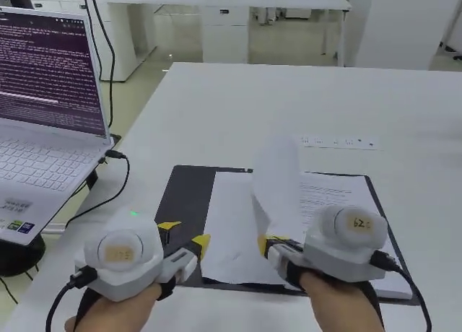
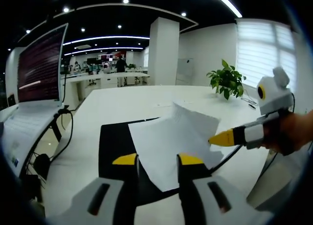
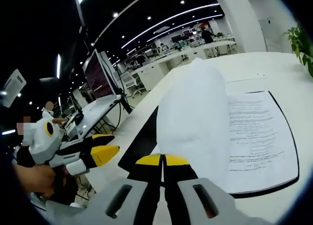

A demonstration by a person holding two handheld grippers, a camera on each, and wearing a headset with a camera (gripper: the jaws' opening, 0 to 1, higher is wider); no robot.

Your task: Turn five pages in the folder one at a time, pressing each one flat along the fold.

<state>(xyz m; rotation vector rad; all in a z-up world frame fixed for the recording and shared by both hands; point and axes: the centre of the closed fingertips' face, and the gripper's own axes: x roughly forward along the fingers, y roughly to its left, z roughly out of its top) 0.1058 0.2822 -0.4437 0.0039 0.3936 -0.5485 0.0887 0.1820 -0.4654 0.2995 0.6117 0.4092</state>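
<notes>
One page stands up out of the open folder, pinched by the right gripper.

A big white table holds a laptop on the left and a black folder lying open near the front edge. Inside the folder, a printed page lies flat on the right side, a blank page lies on the left side, and a lifted page curls up between them. The right gripper view shows the right gripper with its jaws squeezed together on the bottom edge of the lifted page. The left gripper view shows the left gripper with its jaws apart, holding nothing, by the near edge of the blank page, and a green plant far across the table. The head view shows a white power strip behind the folder.
</notes>
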